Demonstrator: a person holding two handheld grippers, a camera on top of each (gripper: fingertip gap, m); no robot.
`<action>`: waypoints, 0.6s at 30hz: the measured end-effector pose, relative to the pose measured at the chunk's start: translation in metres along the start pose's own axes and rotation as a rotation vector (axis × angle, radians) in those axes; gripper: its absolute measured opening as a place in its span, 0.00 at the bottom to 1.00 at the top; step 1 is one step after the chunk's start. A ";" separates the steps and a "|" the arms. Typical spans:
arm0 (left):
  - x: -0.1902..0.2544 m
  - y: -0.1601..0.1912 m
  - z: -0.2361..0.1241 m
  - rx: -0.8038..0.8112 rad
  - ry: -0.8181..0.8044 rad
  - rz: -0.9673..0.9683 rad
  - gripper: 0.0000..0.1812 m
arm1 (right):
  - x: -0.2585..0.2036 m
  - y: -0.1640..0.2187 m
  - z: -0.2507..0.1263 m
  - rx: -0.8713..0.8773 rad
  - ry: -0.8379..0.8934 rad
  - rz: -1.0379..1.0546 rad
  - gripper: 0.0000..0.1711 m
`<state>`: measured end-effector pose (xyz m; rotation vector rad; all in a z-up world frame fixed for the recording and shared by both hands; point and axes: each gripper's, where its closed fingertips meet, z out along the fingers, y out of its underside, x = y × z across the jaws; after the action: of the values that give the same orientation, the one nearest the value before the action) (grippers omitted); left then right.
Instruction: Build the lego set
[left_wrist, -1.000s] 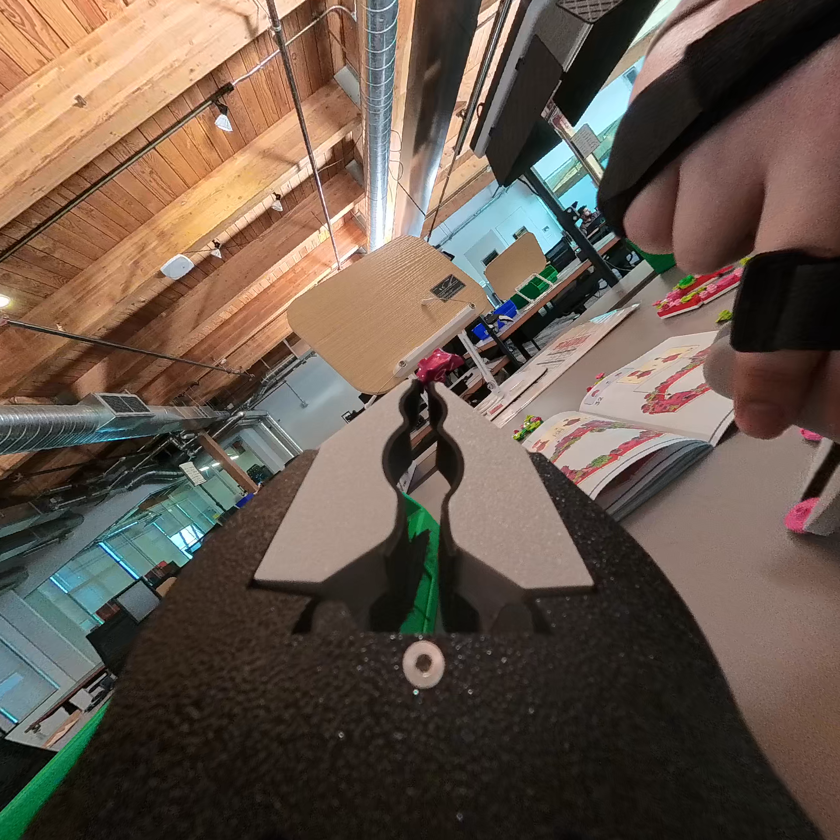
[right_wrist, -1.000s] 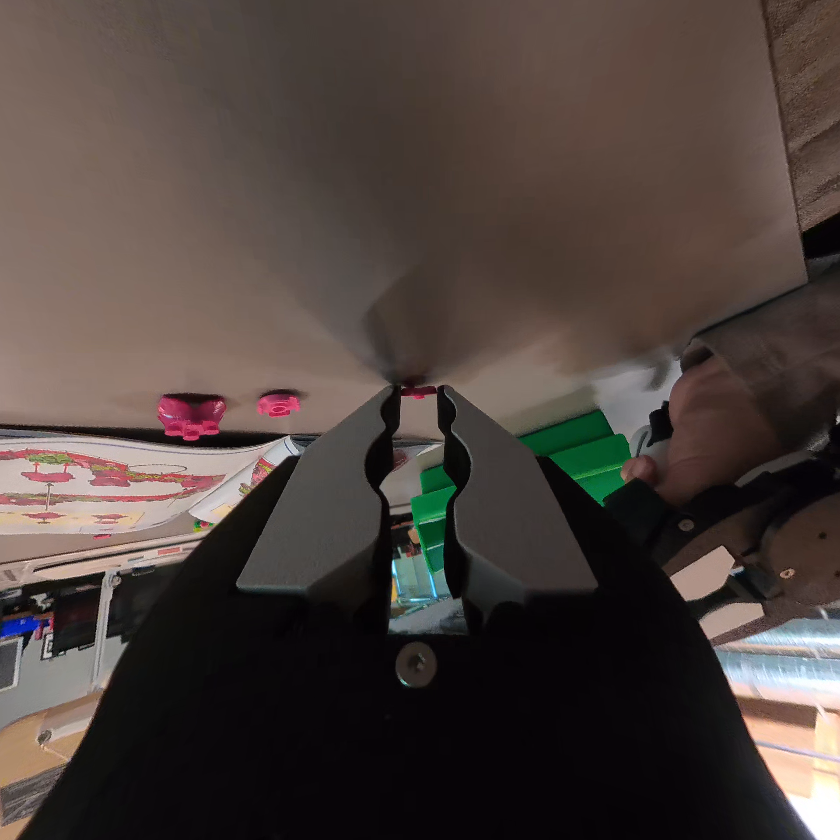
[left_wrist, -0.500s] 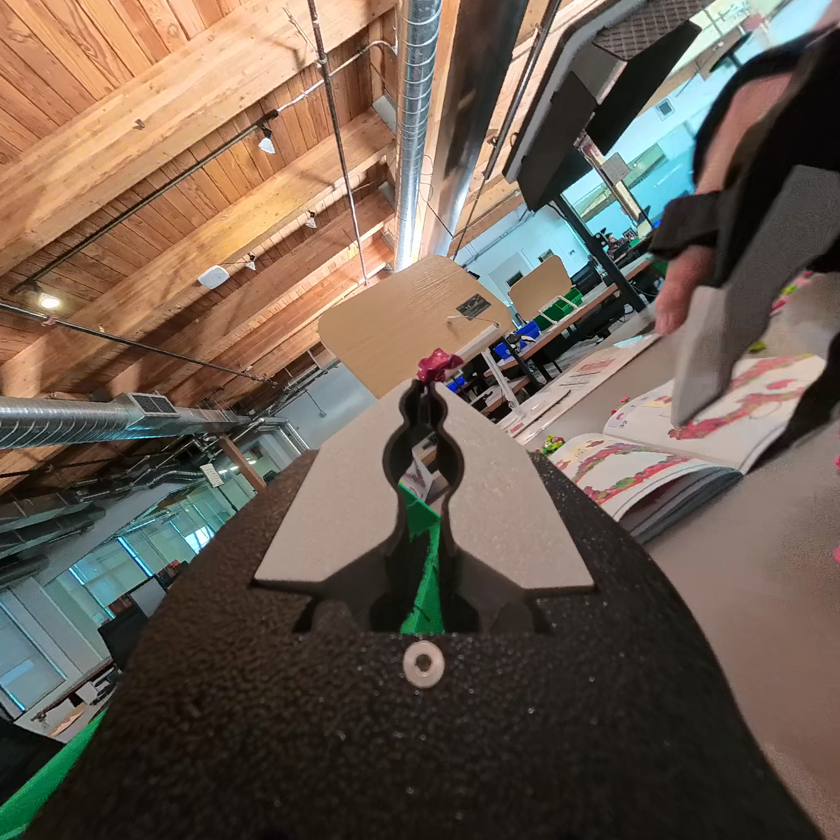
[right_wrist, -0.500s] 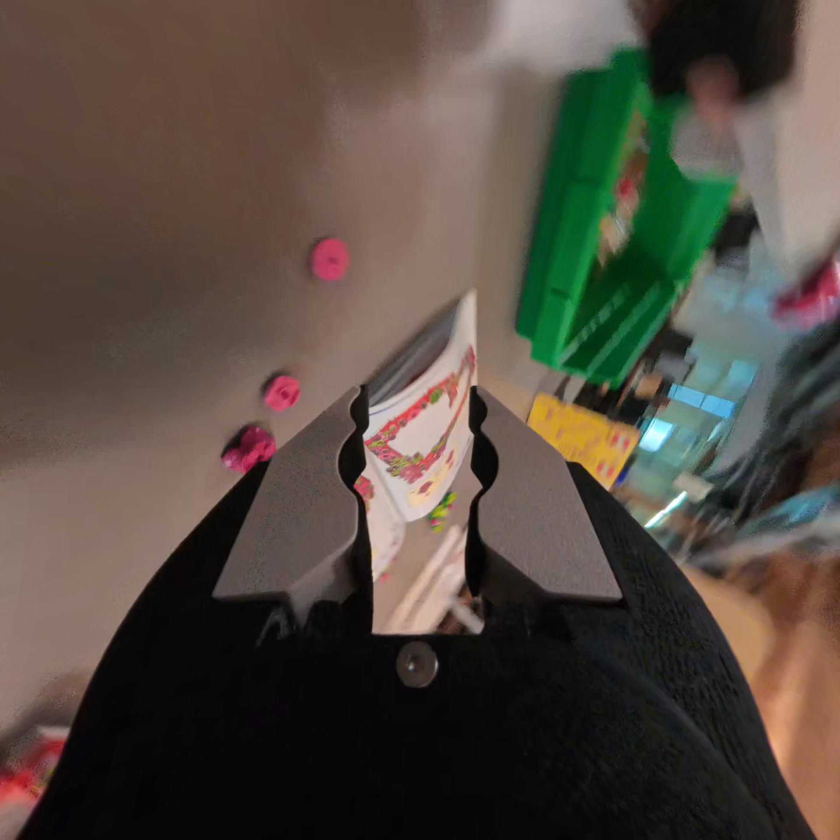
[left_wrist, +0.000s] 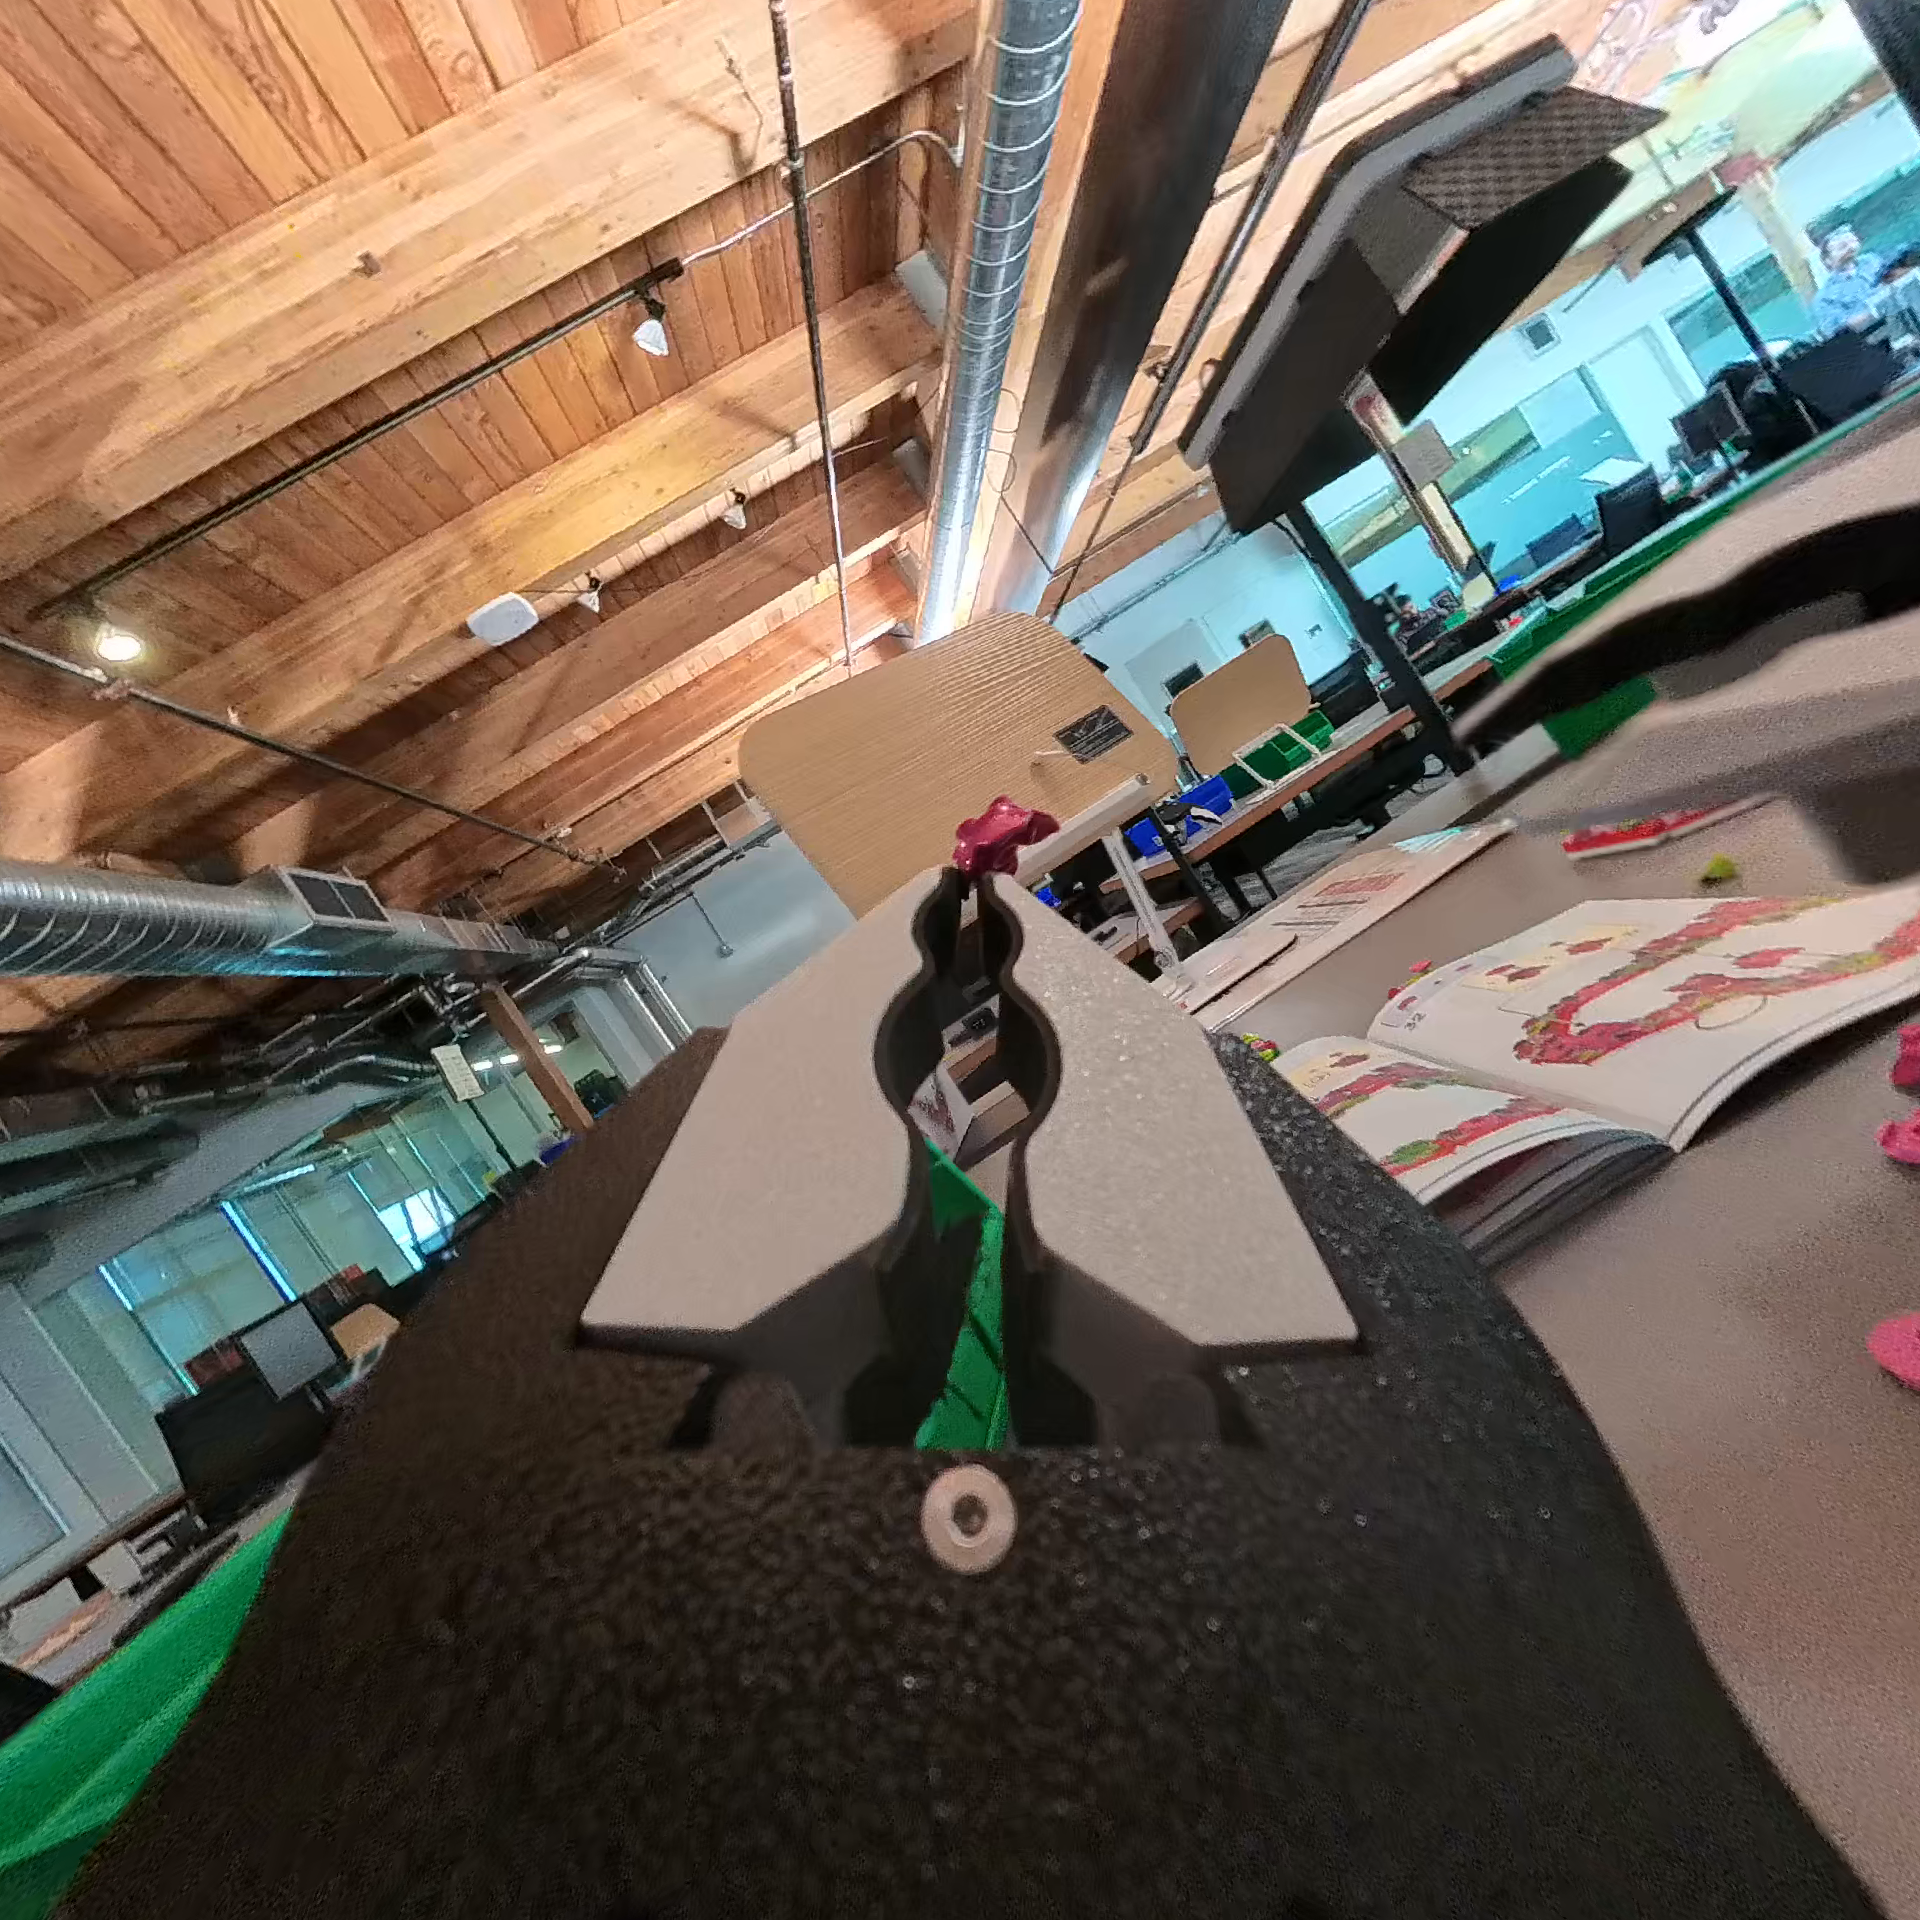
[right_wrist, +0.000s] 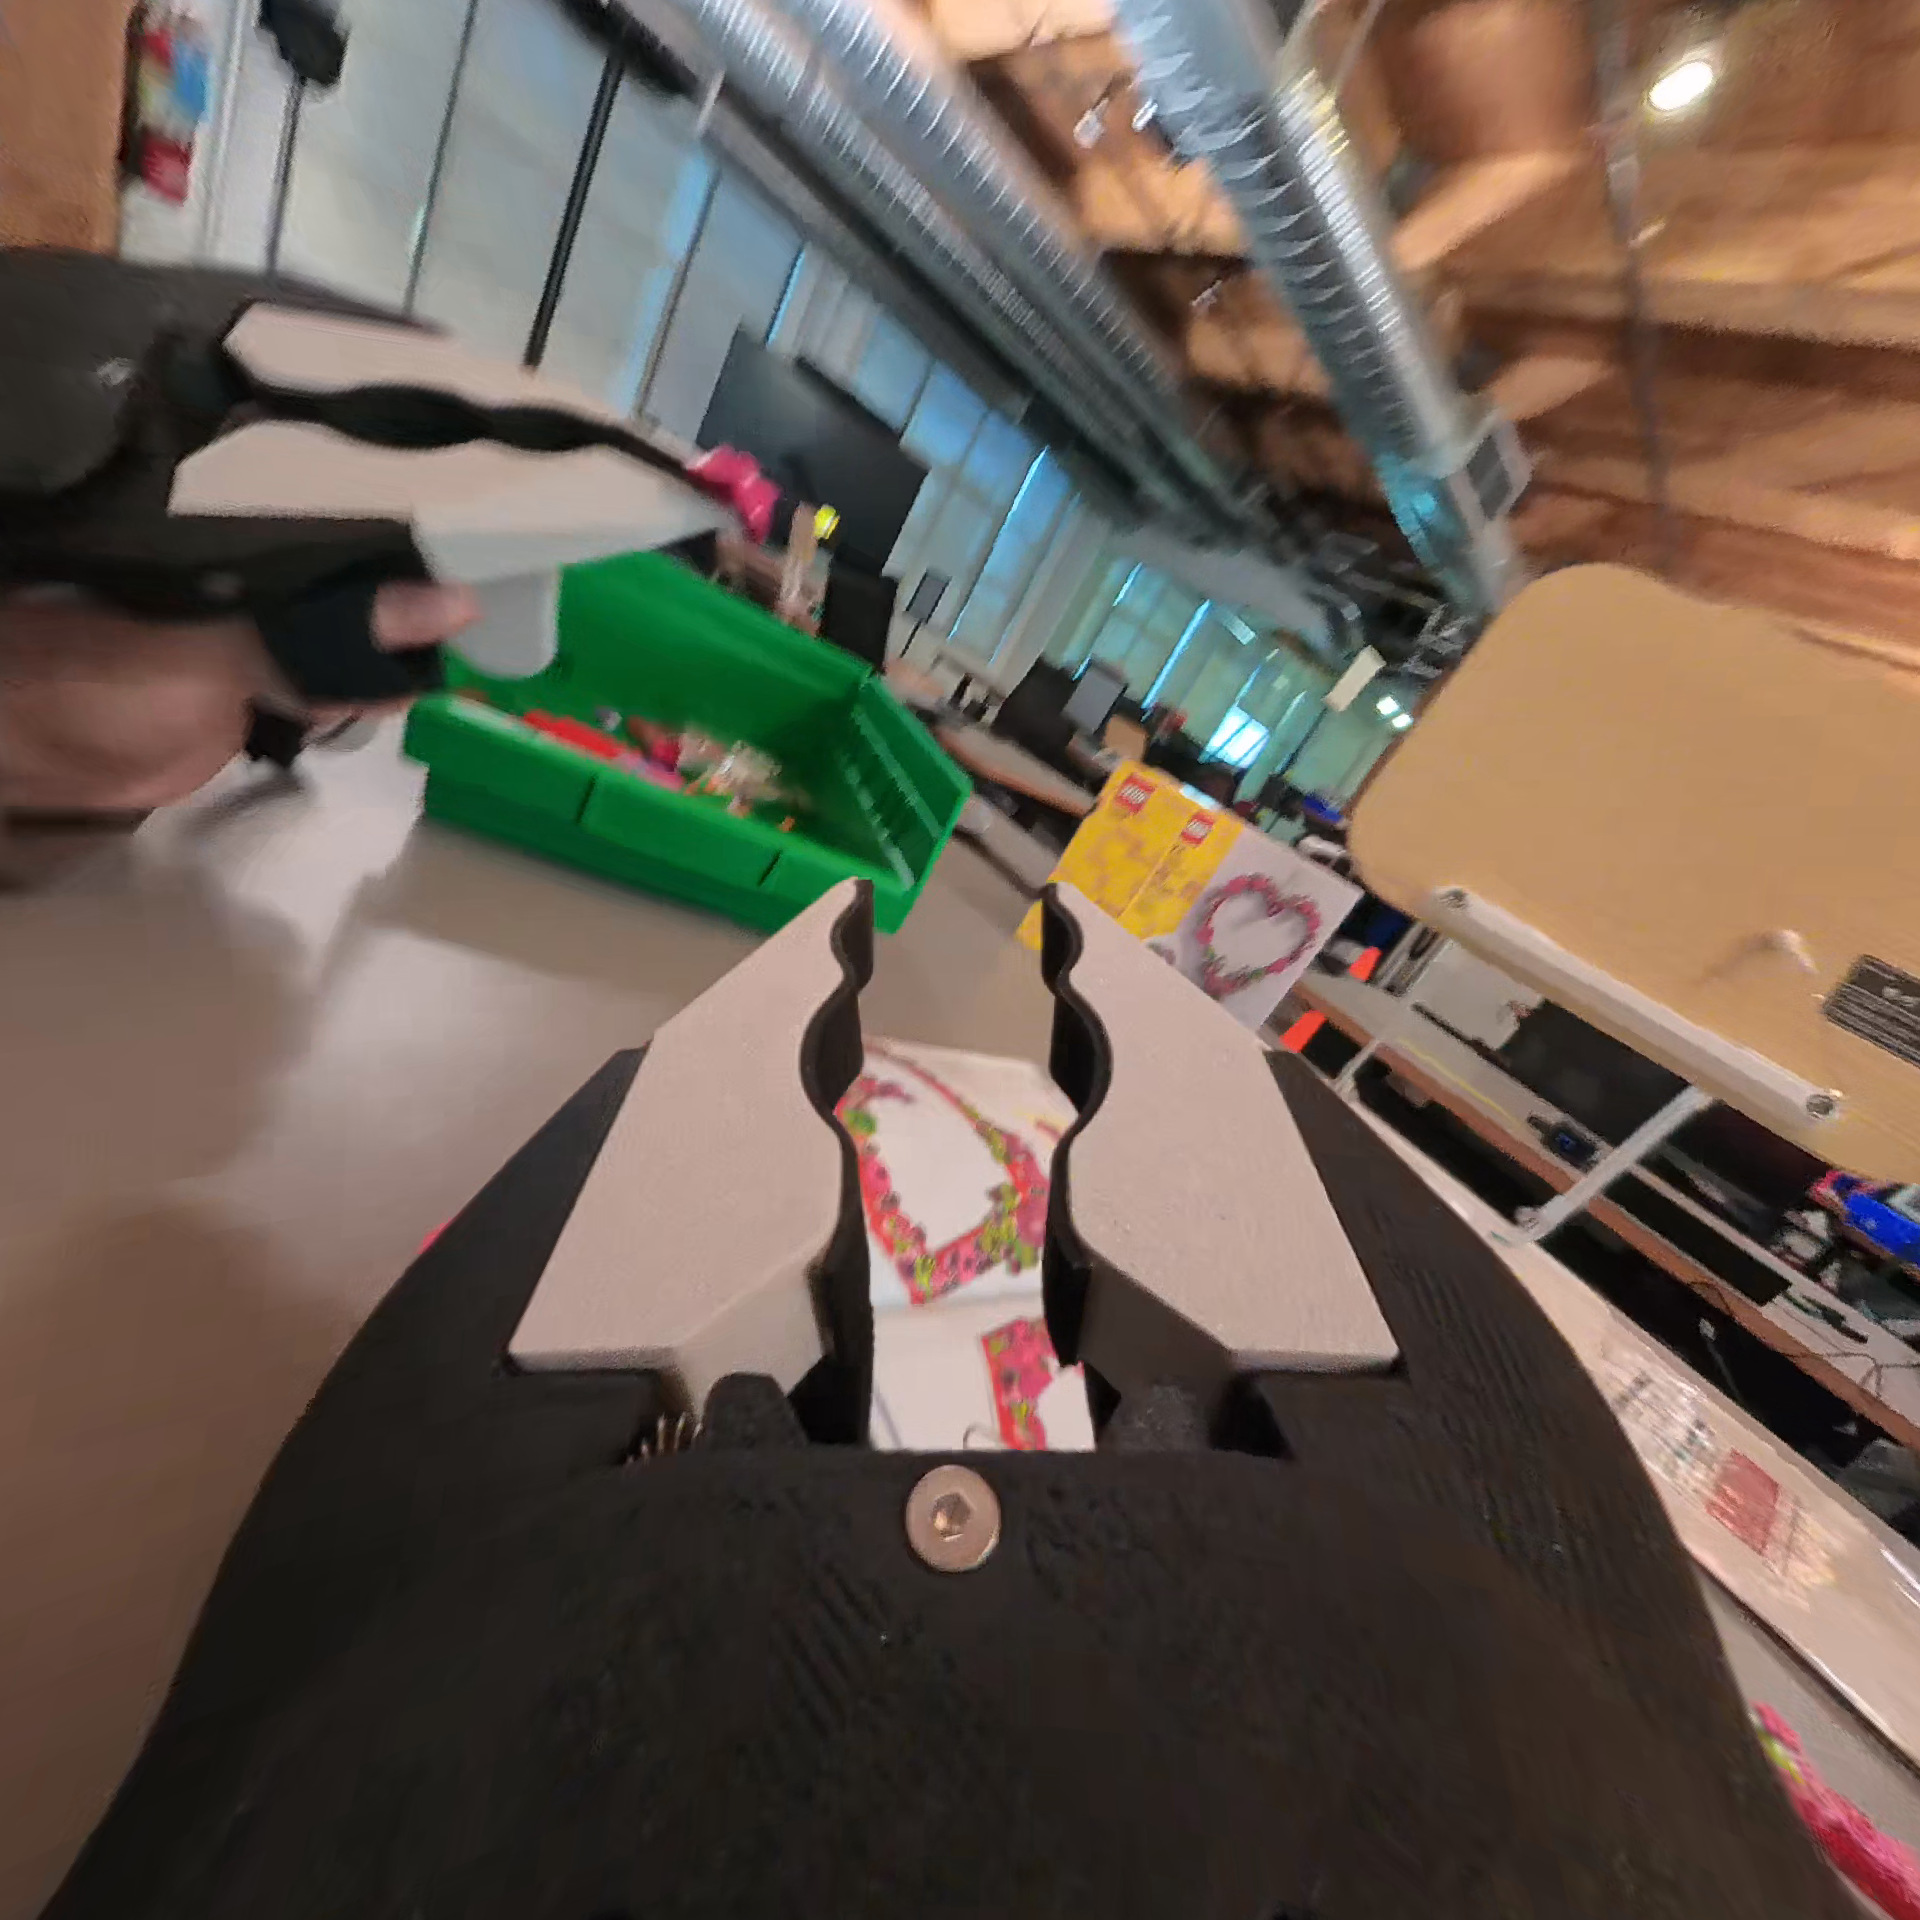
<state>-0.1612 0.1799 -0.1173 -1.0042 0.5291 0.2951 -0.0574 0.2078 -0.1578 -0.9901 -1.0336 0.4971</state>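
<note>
My left gripper (left_wrist: 977, 883) is shut on a small dark pink lego piece (left_wrist: 997, 831) and holds it in the air, tilted up above the table. It also shows in the right wrist view (right_wrist: 675, 488), at the upper left, with the pink piece (right_wrist: 732, 488) at its tips. My right gripper (right_wrist: 956, 914) is open and empty, raised above the open instruction booklet (right_wrist: 956, 1174). In the left wrist view the right gripper (left_wrist: 1714, 707) is a blurred shape at the upper right. The booklet (left_wrist: 1558, 1039) lies open on the grey table (left_wrist: 1662, 1455).
A green bin (right_wrist: 675, 790) with loose pieces stands on the table behind the left gripper. Yellow lego boxes (right_wrist: 1174, 862) stand beyond the booklet. Loose pink pieces (left_wrist: 1901, 1351) lie near the booklet. A wooden board (right_wrist: 1662, 779) is at the right. Spacing between my two grippers at the tips: around 12 cm.
My right gripper has lifted off the table, where its tips were at a small pink piece, swung upright and opened wider. My left gripper still holds its pink piece, almost unmoved.
</note>
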 end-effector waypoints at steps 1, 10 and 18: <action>0.004 -0.001 0.000 0.001 0.011 0.021 0.00 | 0.006 -0.003 0.003 0.037 0.034 0.009 0.17; 0.034 -0.003 0.002 0.012 0.101 0.162 0.00 | 0.007 -0.017 0.025 0.187 0.022 0.016 0.15; 0.025 0.001 0.002 -0.006 0.074 0.137 0.00 | 0.006 -0.017 0.016 0.184 0.021 -0.017 0.12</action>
<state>-0.1400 0.1816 -0.1307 -0.9896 0.6658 0.3830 -0.0704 0.2110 -0.1379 -0.8214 -0.9590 0.5561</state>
